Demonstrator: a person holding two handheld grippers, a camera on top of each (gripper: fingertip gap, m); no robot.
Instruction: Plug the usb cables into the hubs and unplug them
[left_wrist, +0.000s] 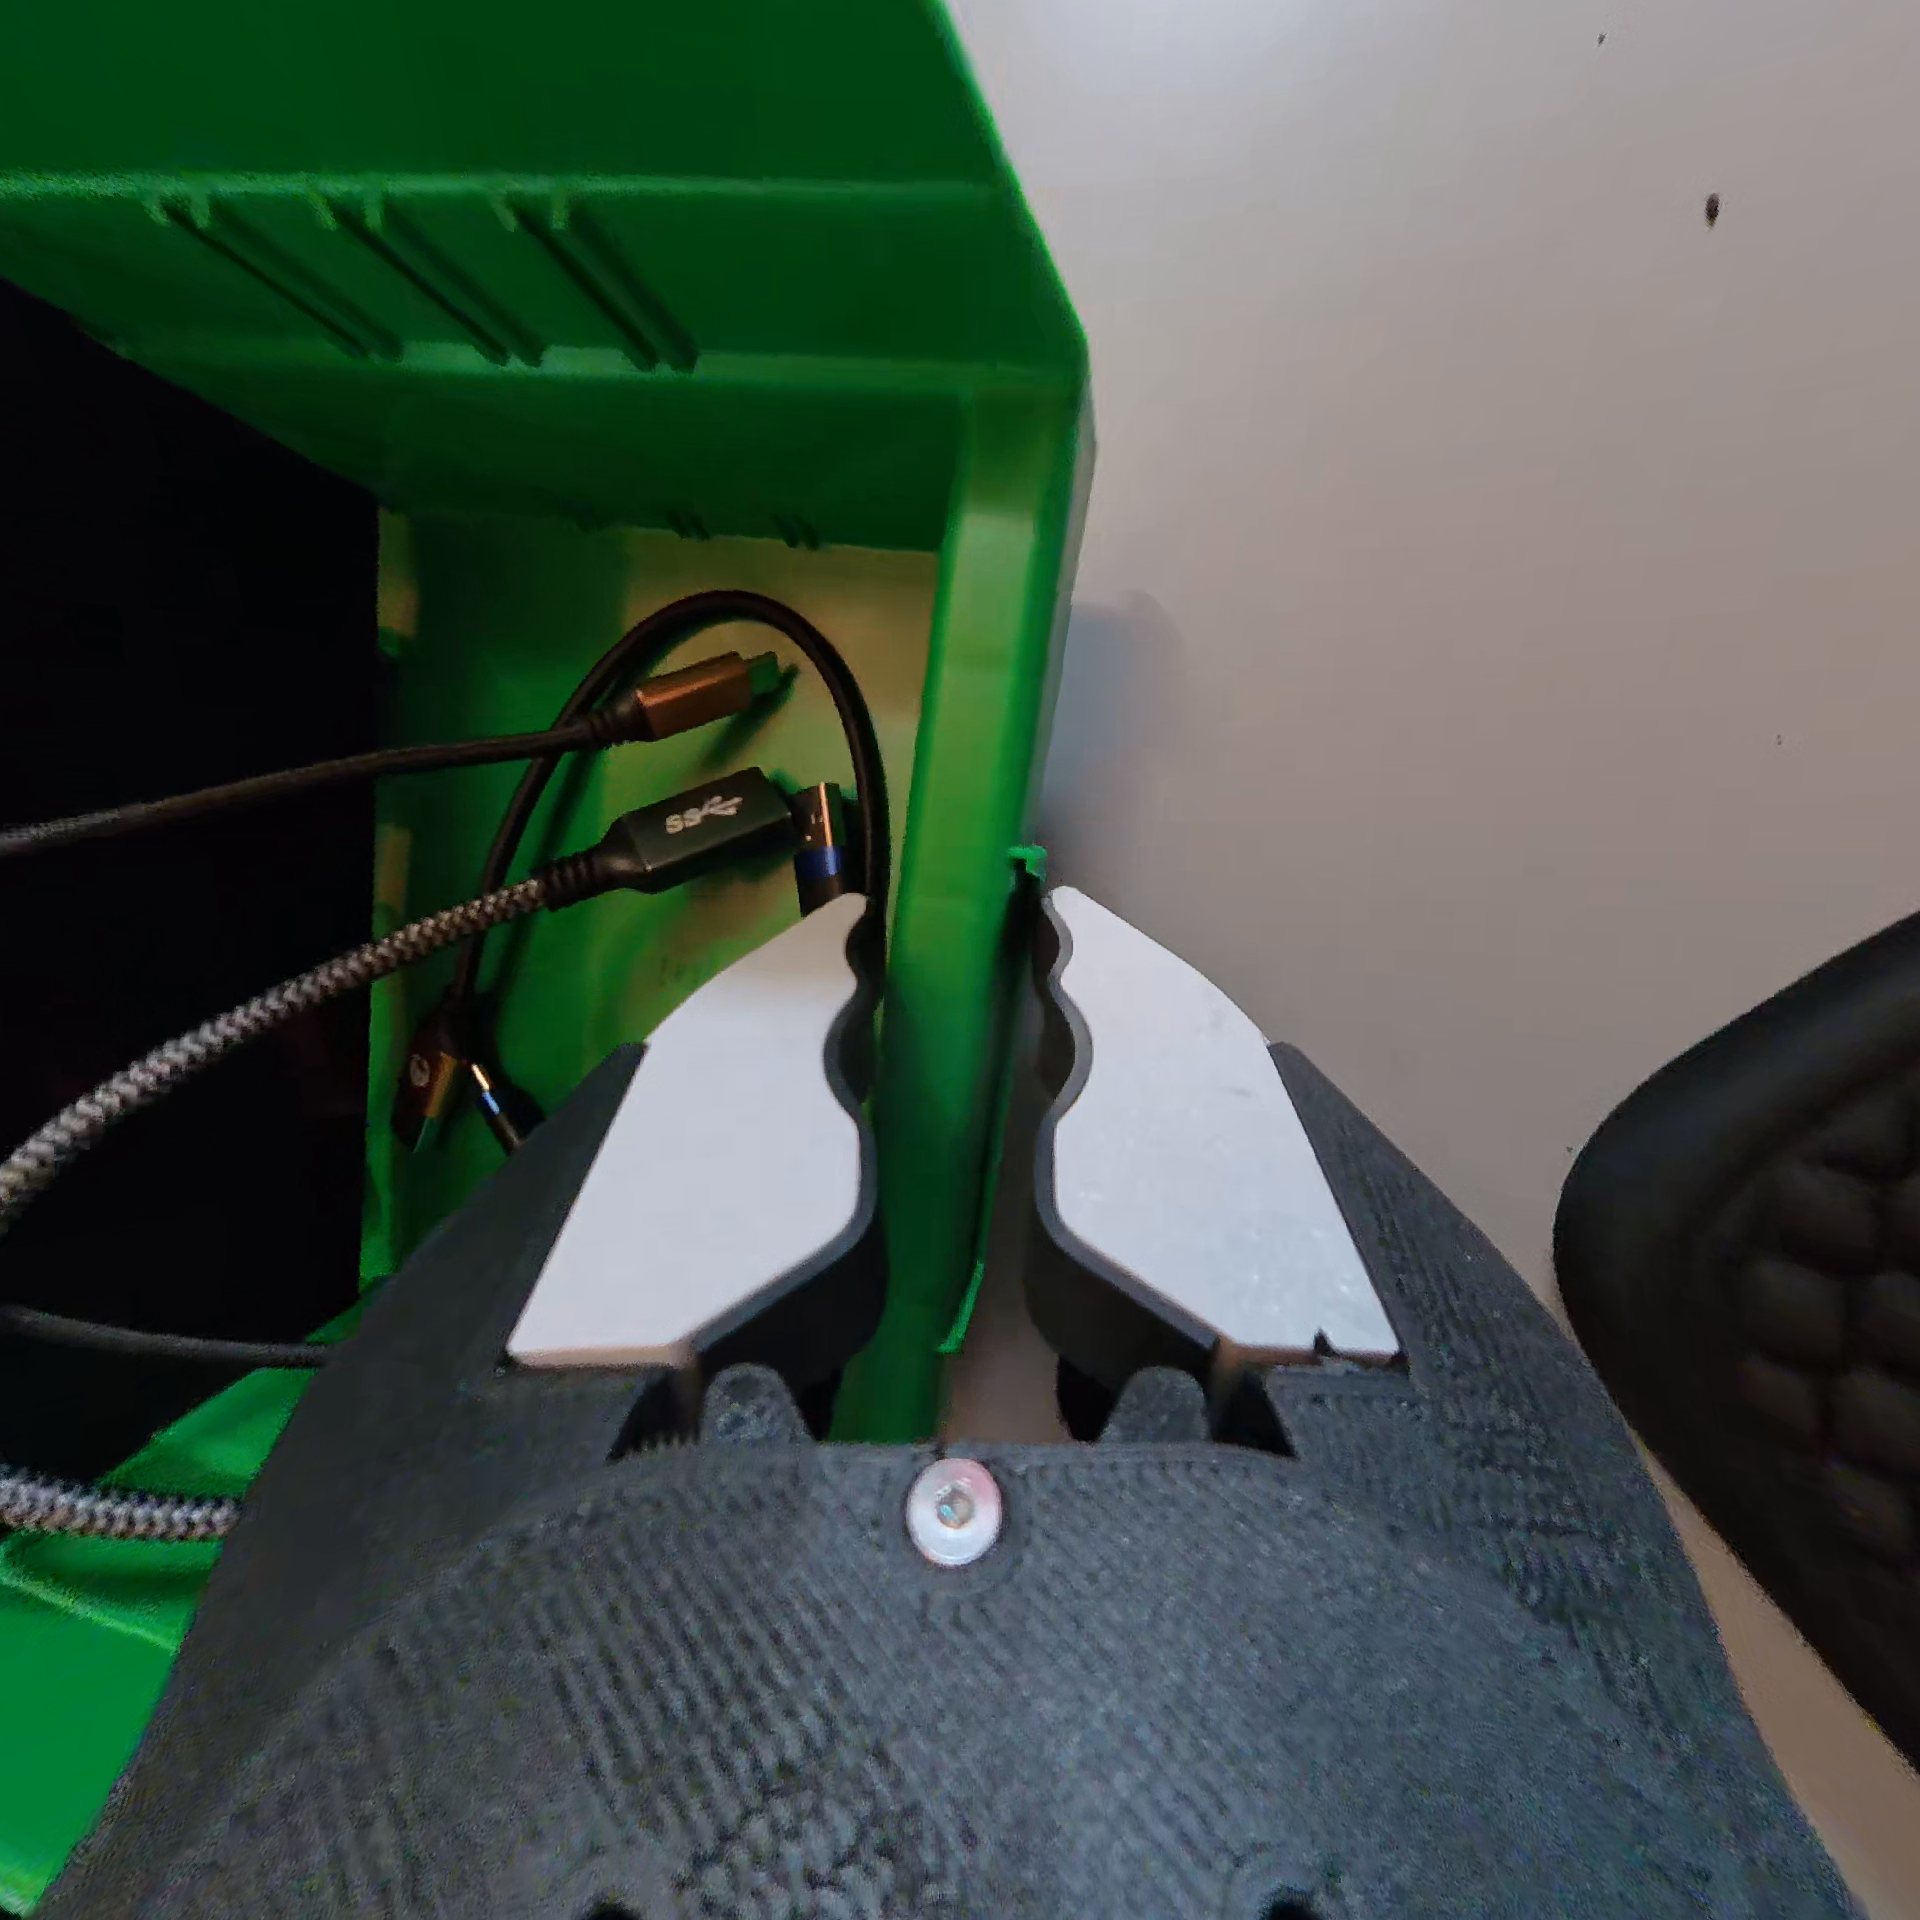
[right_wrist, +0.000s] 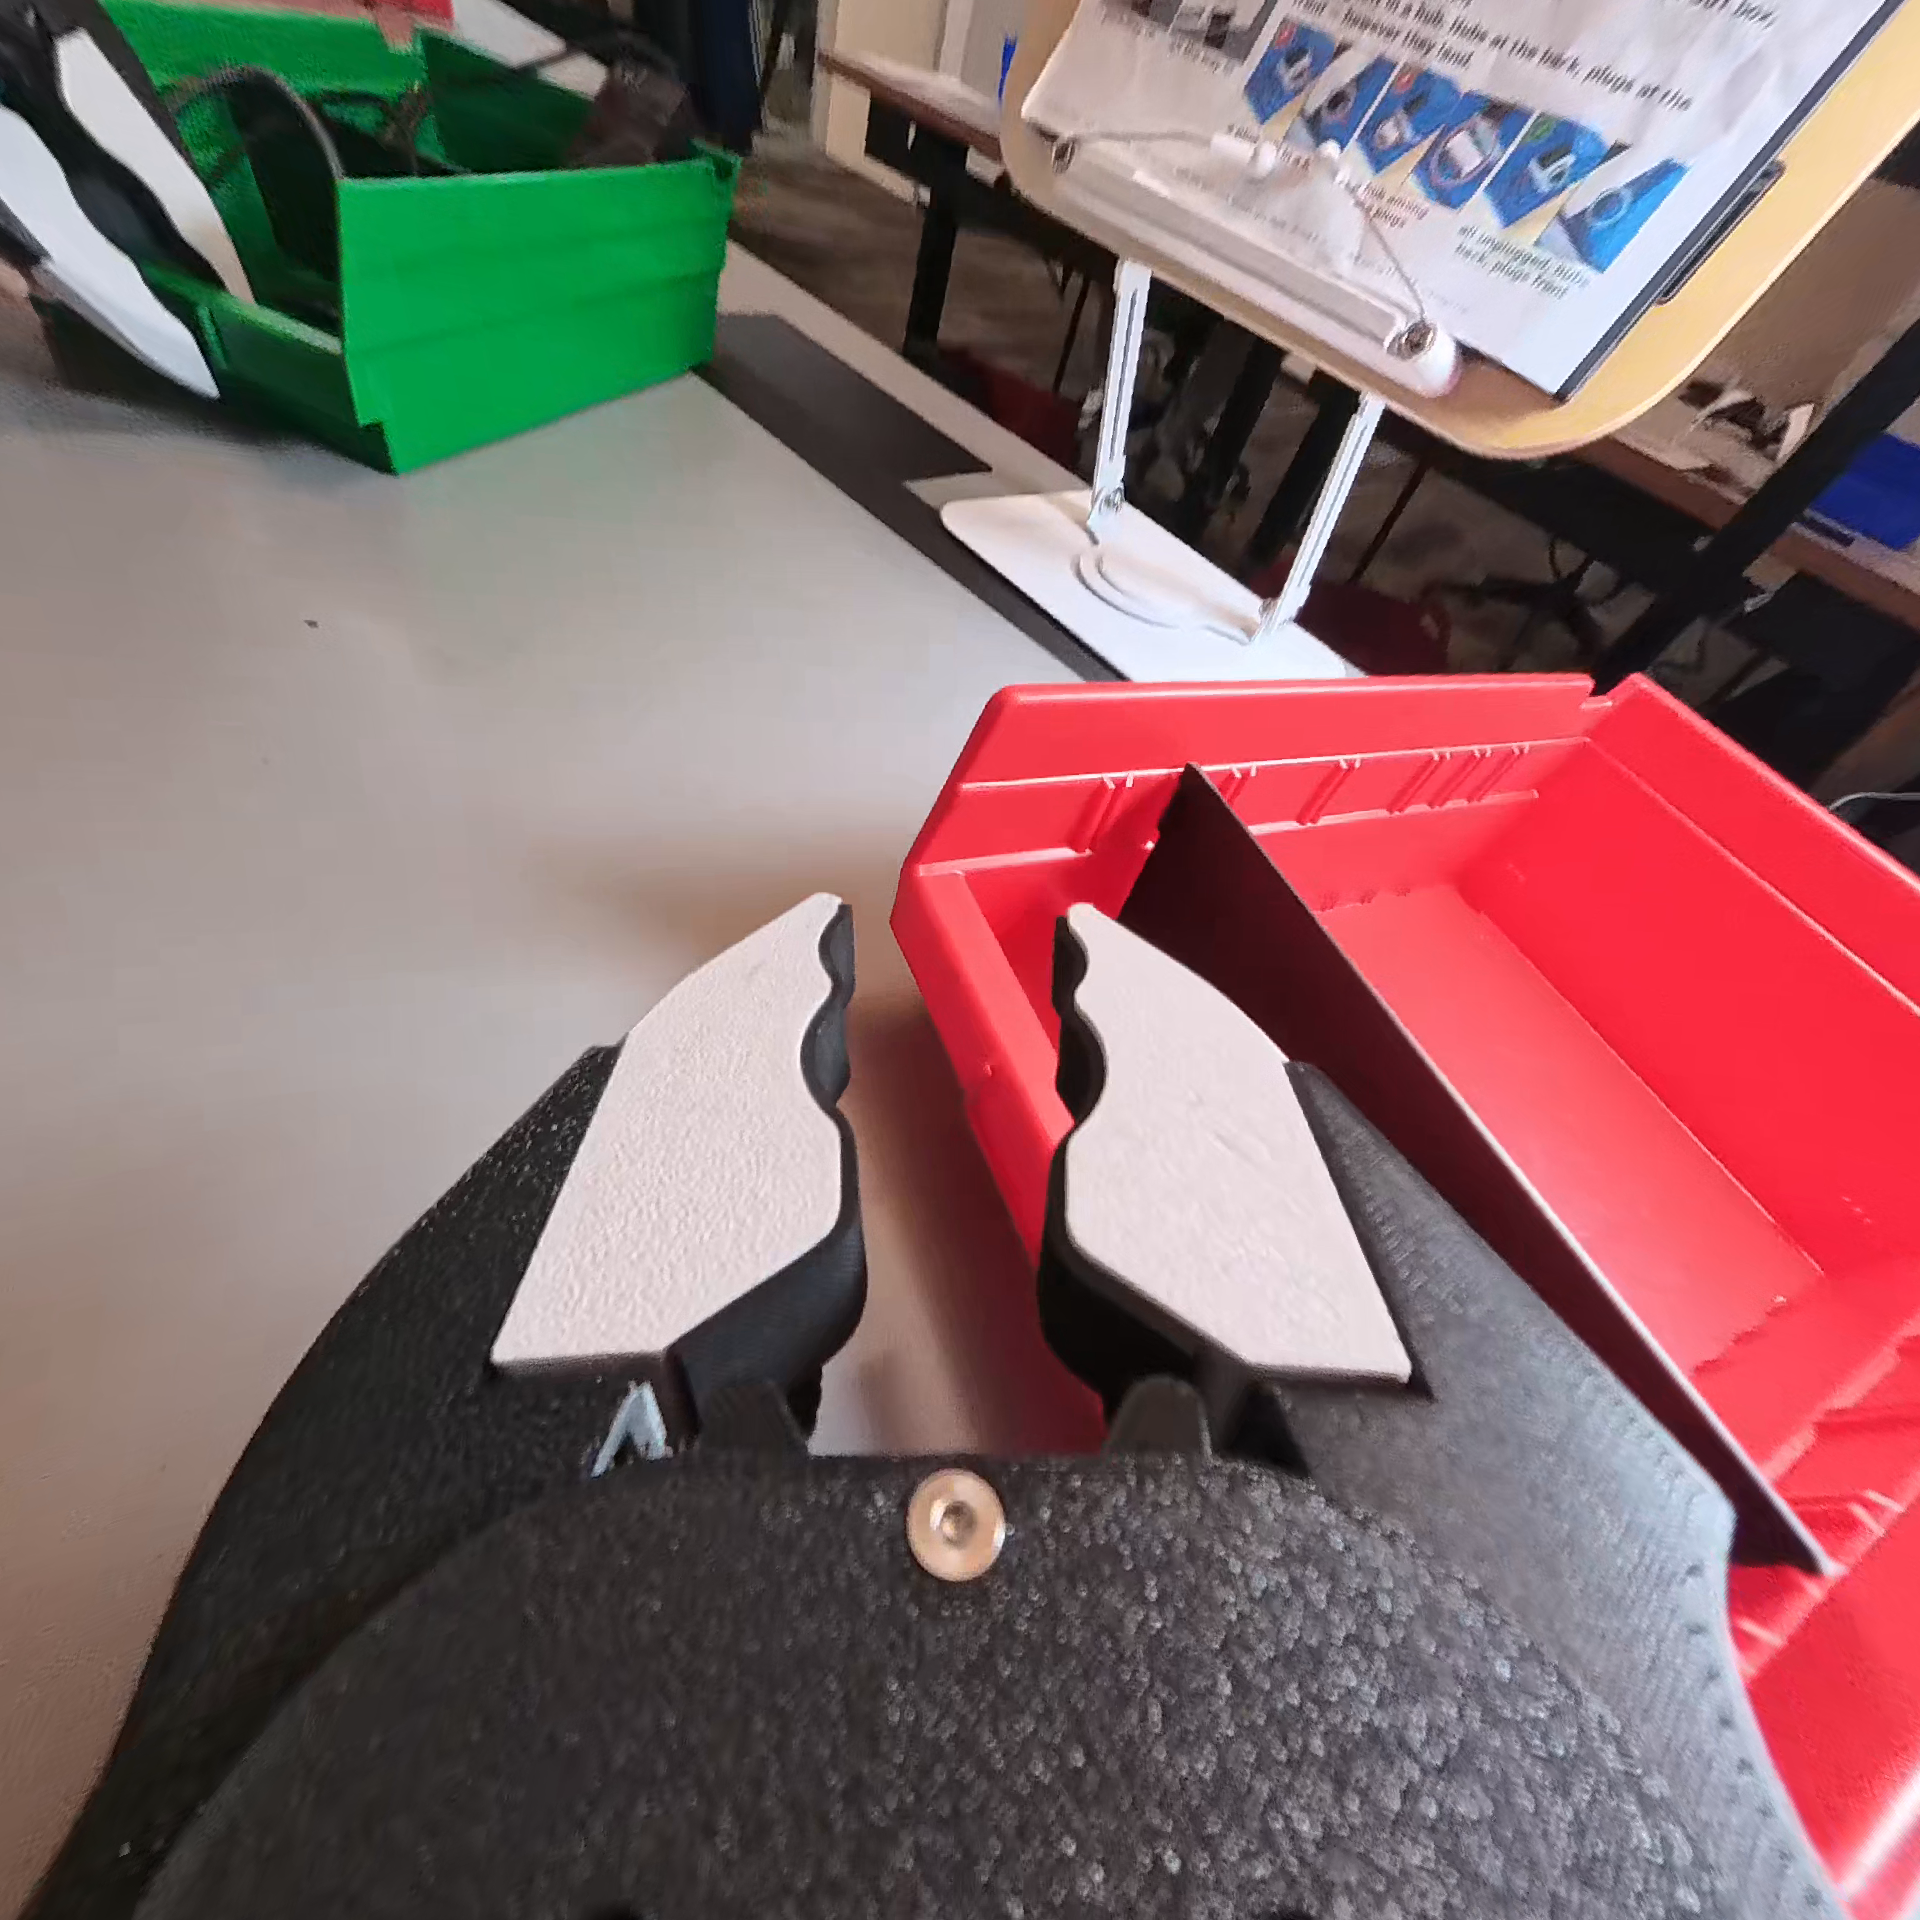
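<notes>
In the left wrist view my left gripper (left_wrist: 951, 904) is shut on the right wall of a green bin (left_wrist: 966, 623), one finger inside and one outside. Several USB cables lie inside: a dark grey USB-A plug (left_wrist: 707, 826) on a braided cable (left_wrist: 260, 997) and a brown USB-C plug (left_wrist: 696, 691). No hub shows. In the right wrist view my right gripper (right_wrist: 951, 925) is open and straddles the near-left wall of a red bin (right_wrist: 1455, 727). A strip of table shows between its left finger (right_wrist: 707, 1122) and the wall. The red bin holds only a black divider (right_wrist: 1403, 1091).
The grey table (right_wrist: 312, 727) spreads between the bins. The green bin (right_wrist: 520, 281) and my left gripper (right_wrist: 104, 208) show far left in the right wrist view. A stand (right_wrist: 1091, 561) with a printed sheet (right_wrist: 1351, 156) is behind the red bin. A black textured object (left_wrist: 1766, 1299) is at right.
</notes>
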